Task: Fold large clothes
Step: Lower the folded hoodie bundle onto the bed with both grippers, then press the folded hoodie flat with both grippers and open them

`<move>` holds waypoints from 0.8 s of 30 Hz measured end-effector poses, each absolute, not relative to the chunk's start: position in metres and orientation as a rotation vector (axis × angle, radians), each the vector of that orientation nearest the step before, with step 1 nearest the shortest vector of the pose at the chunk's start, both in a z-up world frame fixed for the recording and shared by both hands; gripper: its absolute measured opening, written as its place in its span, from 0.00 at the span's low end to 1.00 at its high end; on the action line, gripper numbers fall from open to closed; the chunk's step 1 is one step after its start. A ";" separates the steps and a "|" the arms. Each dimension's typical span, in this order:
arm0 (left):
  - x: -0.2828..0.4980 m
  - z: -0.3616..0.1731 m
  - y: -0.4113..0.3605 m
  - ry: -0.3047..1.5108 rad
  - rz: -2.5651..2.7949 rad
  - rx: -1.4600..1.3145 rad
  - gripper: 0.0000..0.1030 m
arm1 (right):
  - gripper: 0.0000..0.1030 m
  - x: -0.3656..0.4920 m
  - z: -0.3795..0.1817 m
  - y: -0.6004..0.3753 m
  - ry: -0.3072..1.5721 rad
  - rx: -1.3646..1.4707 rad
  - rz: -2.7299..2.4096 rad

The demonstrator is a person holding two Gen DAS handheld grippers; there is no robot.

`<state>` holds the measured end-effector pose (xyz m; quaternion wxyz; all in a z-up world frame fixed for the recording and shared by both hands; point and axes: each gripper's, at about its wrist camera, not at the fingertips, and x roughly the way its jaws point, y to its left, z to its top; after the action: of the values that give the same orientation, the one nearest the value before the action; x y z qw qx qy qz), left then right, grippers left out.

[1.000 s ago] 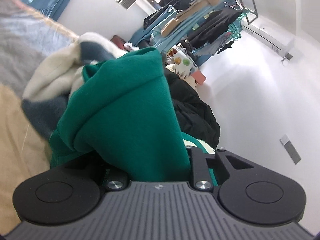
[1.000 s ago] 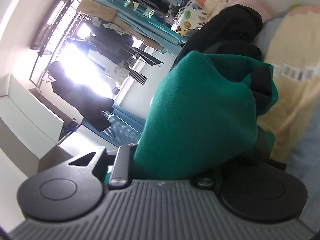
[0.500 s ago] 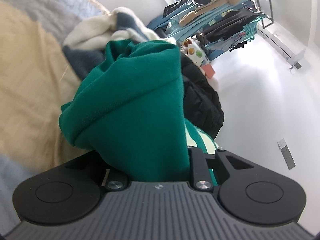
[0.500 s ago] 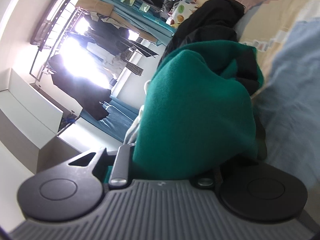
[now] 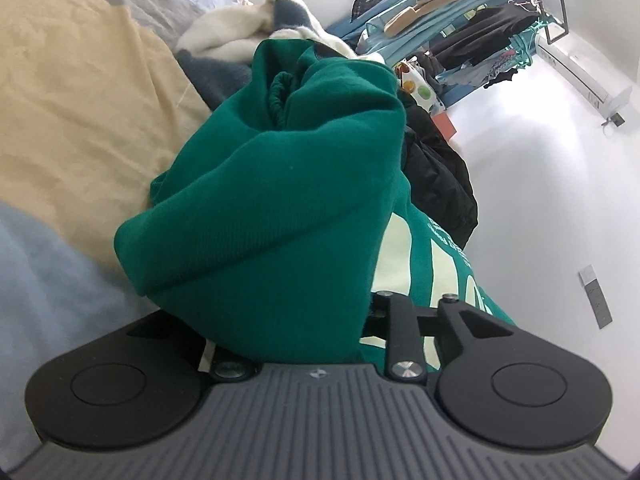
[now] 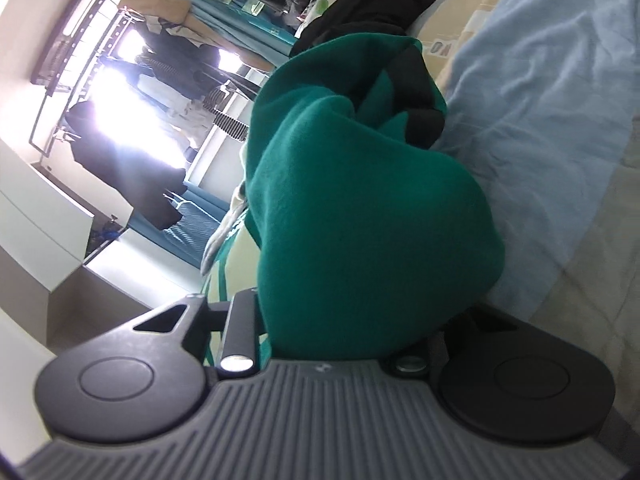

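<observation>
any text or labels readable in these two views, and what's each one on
"ON": partial dark letters on a cream band of the bedspread; the rest is hidden.
Large cream letters and small cream print on the green sweatshirt: cropped and folded, unreadable.
Small emblem on each gripper's grey body: too small to read.

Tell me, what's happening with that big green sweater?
A person is folding it with a gripper in each hand. The green sweater is bunched between the jaws of the left gripper and the right gripper, just above the patchwork blanket. Both sets of jaws are opening, so it looks like the sweater is being let go.
</observation>
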<state>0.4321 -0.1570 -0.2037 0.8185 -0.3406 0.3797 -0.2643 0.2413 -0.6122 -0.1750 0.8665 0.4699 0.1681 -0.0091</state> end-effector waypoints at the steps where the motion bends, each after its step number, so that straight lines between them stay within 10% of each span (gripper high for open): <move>1: 0.431 -0.203 -0.156 0.818 -0.561 -0.727 0.37 | 0.38 0.241 -0.174 -0.612 0.356 0.985 -0.023; 8: 0.421 -0.185 -0.141 0.890 -0.591 -0.665 0.57 | 0.78 0.232 -0.158 -0.619 0.500 0.977 -0.111; 24: 0.364 -0.082 -0.138 0.733 -0.414 -0.398 0.56 | 0.78 0.187 -0.070 -0.634 0.433 0.609 -0.257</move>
<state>0.3643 -0.1383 -0.0823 0.8936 -0.1918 0.3533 -0.1995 0.1875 -0.6336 -0.0703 0.9230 0.2966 0.2109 -0.1250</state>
